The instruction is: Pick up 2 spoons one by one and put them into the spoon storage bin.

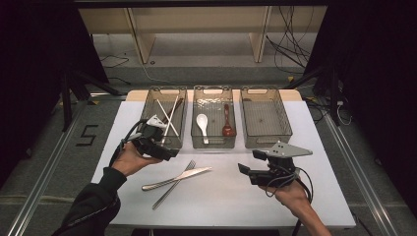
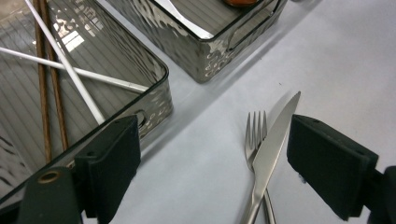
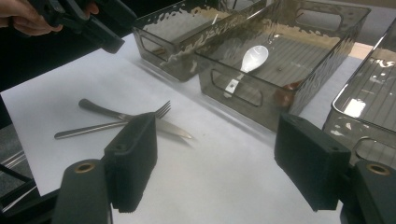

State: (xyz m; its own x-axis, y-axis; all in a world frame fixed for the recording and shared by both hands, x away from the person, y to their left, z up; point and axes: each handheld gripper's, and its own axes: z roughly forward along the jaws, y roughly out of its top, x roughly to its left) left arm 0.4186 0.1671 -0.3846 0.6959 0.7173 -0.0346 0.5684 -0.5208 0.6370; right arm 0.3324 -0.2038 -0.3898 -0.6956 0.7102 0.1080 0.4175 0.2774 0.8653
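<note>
Across the upper middle of the high view, three clear bins sort cutlery: chopsticks (image 1: 167,114) left, spoons (image 1: 202,126) centre. Lower centre on the surface (image 1: 226,196), a knife (image 1: 177,178) crosses a fork (image 1: 173,185), seemingly unsorted. Left tool (image 1: 164,152) and right tool (image 1: 248,170) hover agape, empty.

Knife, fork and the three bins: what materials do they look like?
Knife and fork: likely polished stainless steel, with a bright, mirror-like sheen. Bins, such as the right bin: smoky translucent plastic, probably hard; contents show through the rippled, glossy walls.
</note>
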